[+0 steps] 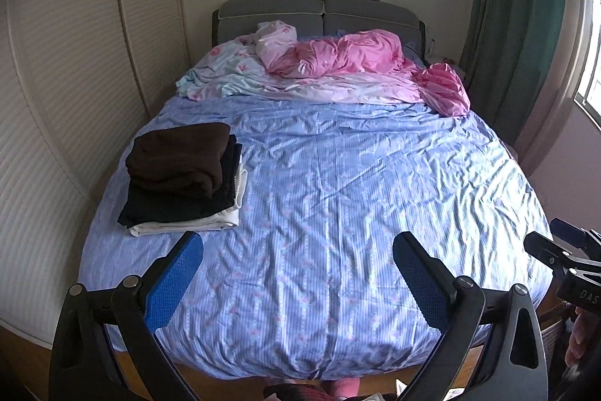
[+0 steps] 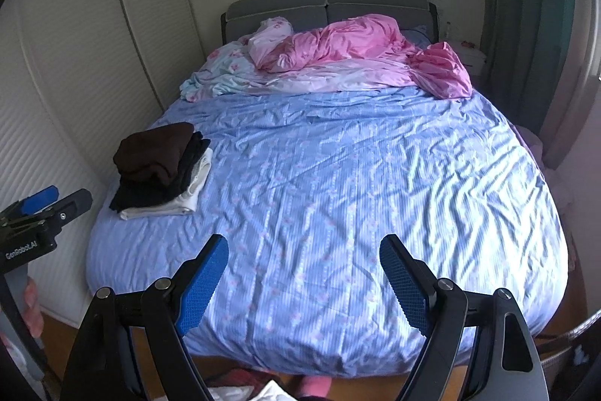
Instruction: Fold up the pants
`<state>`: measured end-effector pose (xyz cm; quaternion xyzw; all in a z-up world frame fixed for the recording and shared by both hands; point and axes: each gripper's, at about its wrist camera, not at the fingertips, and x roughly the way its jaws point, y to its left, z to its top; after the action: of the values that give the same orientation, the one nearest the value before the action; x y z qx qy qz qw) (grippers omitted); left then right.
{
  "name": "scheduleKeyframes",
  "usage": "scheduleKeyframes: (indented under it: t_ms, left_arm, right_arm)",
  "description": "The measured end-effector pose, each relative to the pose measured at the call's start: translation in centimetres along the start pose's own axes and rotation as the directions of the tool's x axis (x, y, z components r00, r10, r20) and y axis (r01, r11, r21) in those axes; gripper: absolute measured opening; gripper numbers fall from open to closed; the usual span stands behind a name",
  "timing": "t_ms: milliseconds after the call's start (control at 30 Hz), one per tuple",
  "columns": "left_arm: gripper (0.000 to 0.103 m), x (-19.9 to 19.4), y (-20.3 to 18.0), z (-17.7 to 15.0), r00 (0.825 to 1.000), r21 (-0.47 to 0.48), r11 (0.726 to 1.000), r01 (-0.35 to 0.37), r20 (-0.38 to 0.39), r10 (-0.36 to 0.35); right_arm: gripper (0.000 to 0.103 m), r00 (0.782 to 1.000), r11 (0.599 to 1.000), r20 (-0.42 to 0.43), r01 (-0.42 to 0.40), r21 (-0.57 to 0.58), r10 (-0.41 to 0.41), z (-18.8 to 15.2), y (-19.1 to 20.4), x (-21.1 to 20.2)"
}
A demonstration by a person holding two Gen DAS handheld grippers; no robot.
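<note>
A stack of folded clothes (image 1: 184, 175) lies on the left side of the bed (image 1: 338, 194): brown on top, black under it, white at the bottom. It also shows in the right wrist view (image 2: 161, 168). My left gripper (image 1: 298, 243) is open and empty, held above the foot of the bed. My right gripper (image 2: 304, 247) is open and empty too, also above the foot of the bed. The right gripper shows at the right edge of the left wrist view (image 1: 563, 250); the left gripper shows at the left edge of the right wrist view (image 2: 49, 205).
The bed has a wrinkled blue sheet (image 2: 338, 194). Crumpled pink bedding (image 1: 357, 62) and pale floral bedding (image 1: 225, 70) lie by the grey headboard (image 1: 319, 14). A white wardrobe (image 1: 75, 81) stands left, a green curtain (image 1: 518, 25) right. Loose cloth lies on the floor (image 2: 244, 389).
</note>
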<state>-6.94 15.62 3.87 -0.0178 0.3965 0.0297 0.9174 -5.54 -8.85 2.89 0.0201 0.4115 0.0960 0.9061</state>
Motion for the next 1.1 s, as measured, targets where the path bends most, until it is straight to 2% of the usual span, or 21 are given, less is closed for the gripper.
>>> scheduleKeyframes:
  t_ms: [333,1100]
  left_arm:
    - [0.103,-0.4,-1.1,0.1,1.000,0.010,1.000,0.000,0.004,0.000]
    - [0.103,0.1,-1.0,1.0,1.000,0.006,1.000,0.022,0.000,-0.022]
  right_arm:
    - [0.083,1.000,1.000,0.007,-0.002,0.015,0.002,-0.3,-1.1,-0.5]
    - [0.083,1.000,0.999,0.008,0.009,0.030,-0.010,0.2,-2.3,-0.5]
